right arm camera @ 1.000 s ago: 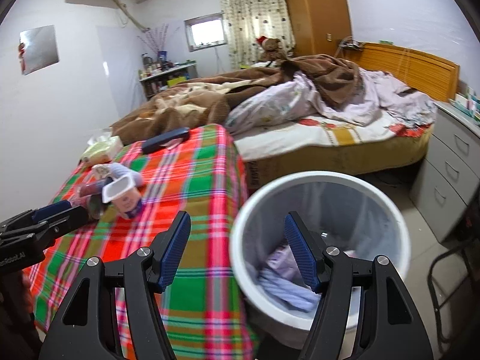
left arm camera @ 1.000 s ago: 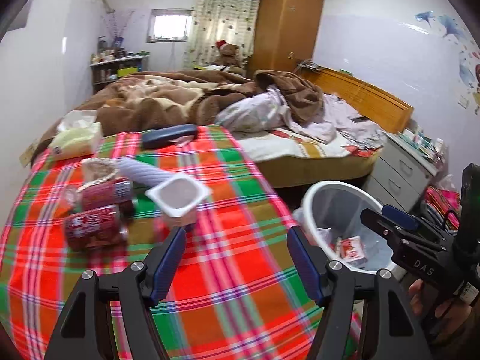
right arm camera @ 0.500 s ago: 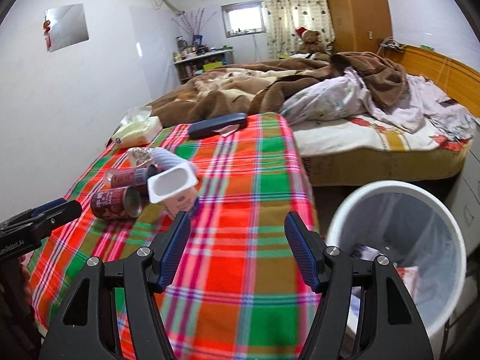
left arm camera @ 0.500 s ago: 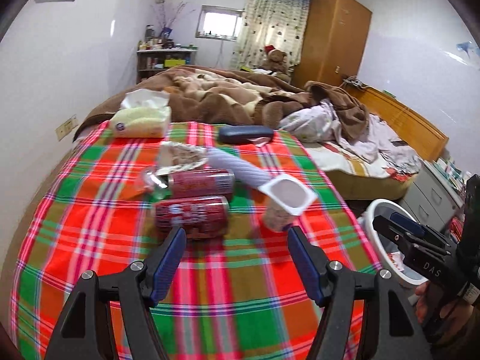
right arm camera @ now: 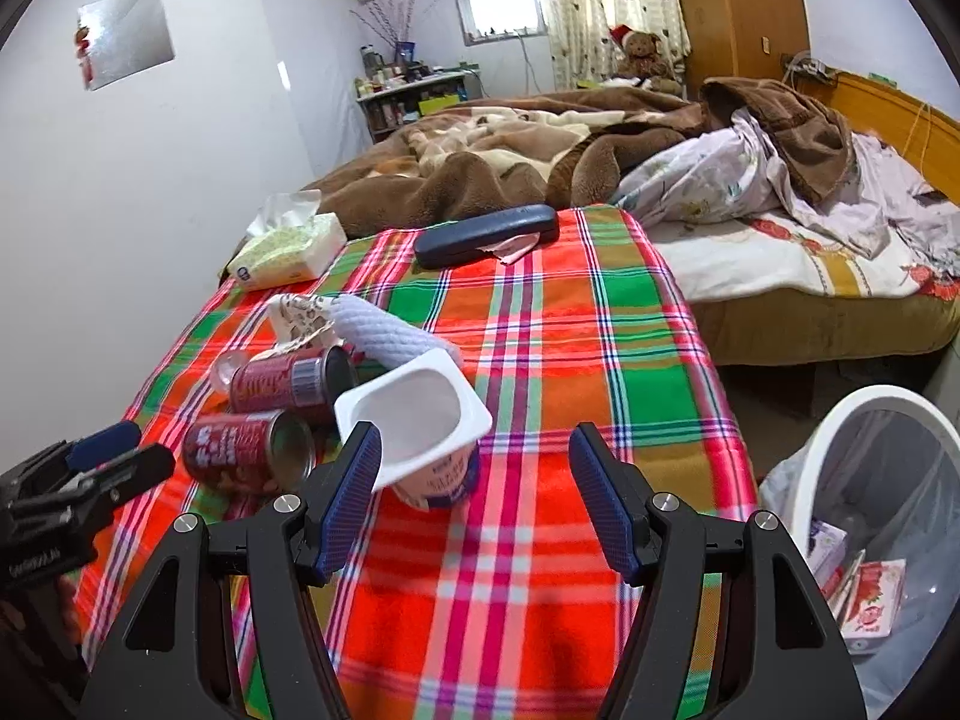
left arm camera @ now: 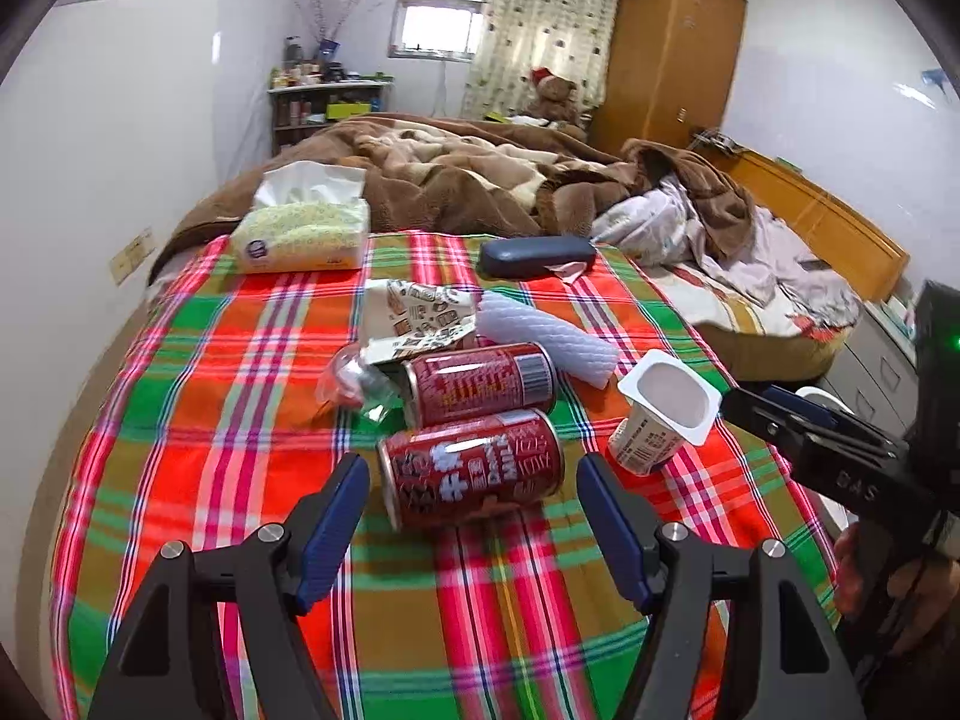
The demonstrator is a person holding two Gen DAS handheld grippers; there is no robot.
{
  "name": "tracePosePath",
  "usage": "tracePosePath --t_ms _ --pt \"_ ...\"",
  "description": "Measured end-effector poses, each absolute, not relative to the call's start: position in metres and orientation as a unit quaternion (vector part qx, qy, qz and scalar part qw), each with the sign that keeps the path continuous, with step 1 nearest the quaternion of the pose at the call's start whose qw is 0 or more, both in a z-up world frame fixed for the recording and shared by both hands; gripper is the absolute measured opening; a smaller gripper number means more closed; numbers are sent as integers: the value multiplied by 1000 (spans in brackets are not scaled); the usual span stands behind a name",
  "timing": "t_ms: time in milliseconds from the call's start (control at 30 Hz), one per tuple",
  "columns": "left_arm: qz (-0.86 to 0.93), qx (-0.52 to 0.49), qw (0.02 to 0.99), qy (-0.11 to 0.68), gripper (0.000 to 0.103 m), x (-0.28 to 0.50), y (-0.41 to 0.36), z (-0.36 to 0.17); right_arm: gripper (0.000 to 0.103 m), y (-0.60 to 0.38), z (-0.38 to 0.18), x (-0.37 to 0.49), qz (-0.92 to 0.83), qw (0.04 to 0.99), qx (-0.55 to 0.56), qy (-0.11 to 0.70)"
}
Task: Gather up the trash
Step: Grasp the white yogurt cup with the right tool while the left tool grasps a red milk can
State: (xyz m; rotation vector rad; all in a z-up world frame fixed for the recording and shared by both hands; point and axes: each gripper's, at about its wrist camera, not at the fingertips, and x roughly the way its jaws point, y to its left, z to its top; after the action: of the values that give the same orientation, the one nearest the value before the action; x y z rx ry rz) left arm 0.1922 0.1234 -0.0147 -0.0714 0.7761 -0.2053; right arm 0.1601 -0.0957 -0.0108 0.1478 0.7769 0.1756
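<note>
Two red cans (left arm camera: 474,432) lay side by side mid-bench (left arm camera: 198,420), one white cup (left arm camera: 666,414) at their 3 o'clock, left tool (left arm camera: 471,531) and right tool (right arm camera: 474,498) both spread, empty, one bin (right arm camera: 870,516) at 4 o'clock.

Right gripper (left arm camera: 780,414) body reads "DAS" (faint) — the red cans' (left arm camera: 474,474) print is unreadable.

Left gripper (left arm camera: 468,516) and right gripper (right arm camera: 474,492) angling downward side by side, jaws standing apart and gripping nothing; a hand (left arm camera: 864,564) wrapping the right gripper's handle.
</note>
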Motion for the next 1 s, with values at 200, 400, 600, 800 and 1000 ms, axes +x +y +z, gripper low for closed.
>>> tracePosePath --t_ms 200,400,600,800,1000 --pt "-124 -6 915 384 71 216 120 -20 67 -88 -22 175 75 907 93 405" --pt "-158 19 904 397 71 231 111 -29 63 -85 -29 182 62 897 104 424" --pt "-188 22 891 413 71 230 105 -39 28 -84 -36 184 61 890 103 441" --pt "-211 33 879 426 71 219 94 -47 20 -86 -35 182 59 892 90 439" --pt "-195 42 875 441 71 224 86 -60 17 -93 -32 177 56 896 93 431"
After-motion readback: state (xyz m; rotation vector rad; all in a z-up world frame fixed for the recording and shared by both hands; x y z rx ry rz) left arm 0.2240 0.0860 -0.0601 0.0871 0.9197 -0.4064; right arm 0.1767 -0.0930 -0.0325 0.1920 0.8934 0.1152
